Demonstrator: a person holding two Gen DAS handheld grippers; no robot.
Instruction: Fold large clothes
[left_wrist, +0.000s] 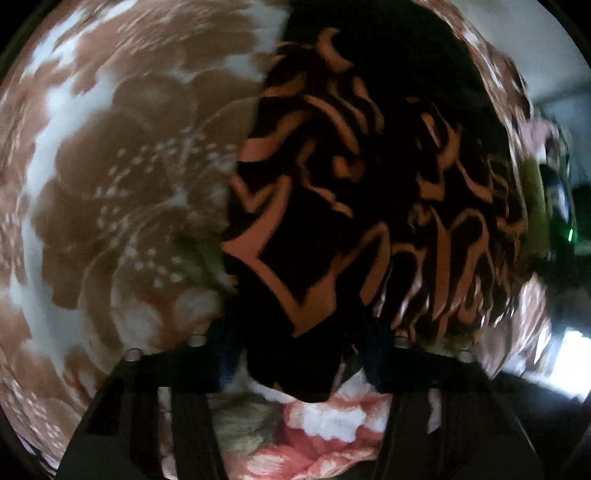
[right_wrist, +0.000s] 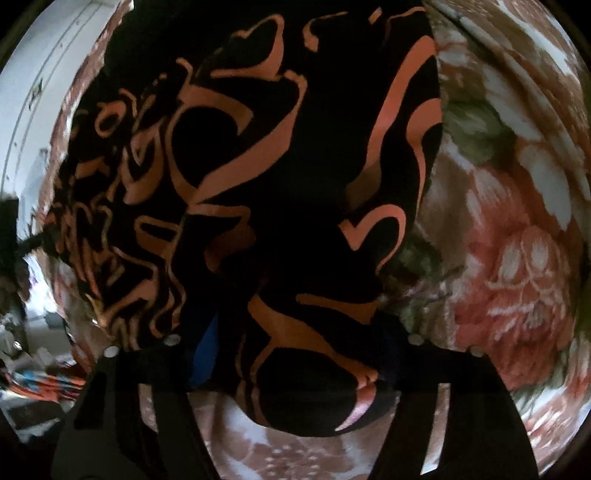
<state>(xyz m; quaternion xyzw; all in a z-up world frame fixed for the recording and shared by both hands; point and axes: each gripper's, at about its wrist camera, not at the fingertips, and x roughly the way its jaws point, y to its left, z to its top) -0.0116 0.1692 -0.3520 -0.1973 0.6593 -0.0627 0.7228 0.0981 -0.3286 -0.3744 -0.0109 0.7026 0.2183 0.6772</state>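
Observation:
A black garment with orange swirling lines (left_wrist: 369, 177) lies bunched on a floral bedspread (left_wrist: 122, 177). In the left wrist view a dark fold of it fills the gap between the blue-padded fingers (left_wrist: 223, 354) of my left gripper (left_wrist: 301, 343), whose pads press on the cloth. In the right wrist view the same garment (right_wrist: 229, 155) covers the middle and left of the picture. A thick fold of it sits between the fingers (right_wrist: 203, 354) of my right gripper (right_wrist: 295, 350), gripped from both sides. Both grippers point steeply down at the cloth.
The bedspread (right_wrist: 517, 258), with pink, brown and white flowers, spreads to the right of the garment. A pale wall (right_wrist: 33, 92) and floor clutter (right_wrist: 37, 369) show past the bed's edge at the left. Blurred objects (left_wrist: 554, 206) stand beyond the bed at the right.

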